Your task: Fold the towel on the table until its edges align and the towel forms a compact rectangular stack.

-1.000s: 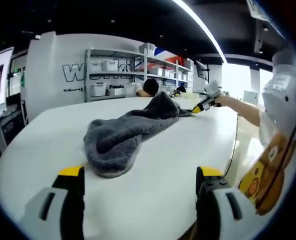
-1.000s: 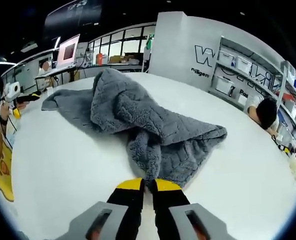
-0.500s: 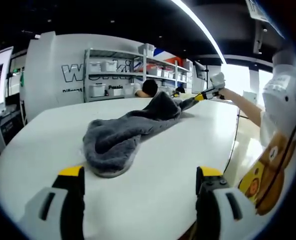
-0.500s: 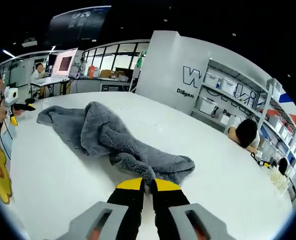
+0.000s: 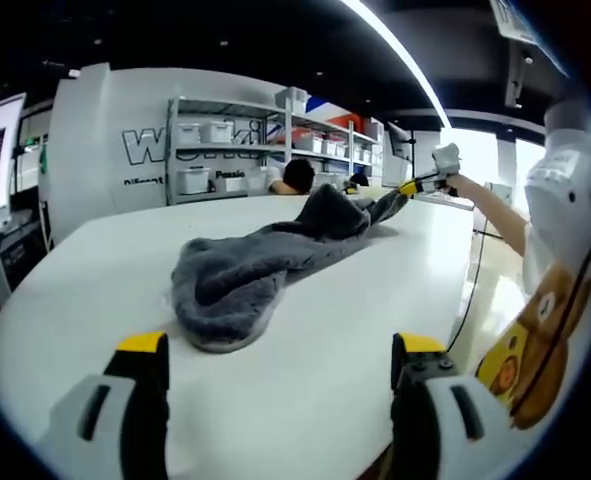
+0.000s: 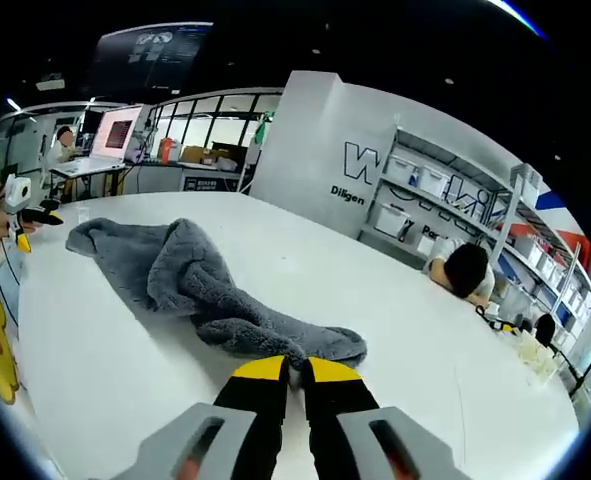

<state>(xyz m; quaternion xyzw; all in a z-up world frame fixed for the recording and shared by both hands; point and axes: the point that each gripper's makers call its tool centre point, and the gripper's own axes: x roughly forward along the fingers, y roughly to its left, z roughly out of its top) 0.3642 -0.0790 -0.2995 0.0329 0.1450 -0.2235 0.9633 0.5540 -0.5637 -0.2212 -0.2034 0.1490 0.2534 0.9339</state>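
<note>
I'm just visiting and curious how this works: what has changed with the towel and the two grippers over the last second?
The right gripper, shut on a corner of the grey towel, has lifted and pulled it away from the left gripper, stretching the bunched towel into a longer, flatter strip along the white table. The left gripper has stayed open, short of the towel's near end.

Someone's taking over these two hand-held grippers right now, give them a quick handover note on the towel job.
Right hand-held gripper: shut on one end of the grey towel, lifting that end off the white table.
Left hand-held gripper: open, holding nothing, over the table short of the towel's near end.
Towel: bunched in a long crumpled strip, its near end lying on the table.
Done: one end gripped. No fold made, no edges aligned.
Left: probably spread it flat, then fold edge to edge into a compact rectangle, keeping it in sight.
</note>
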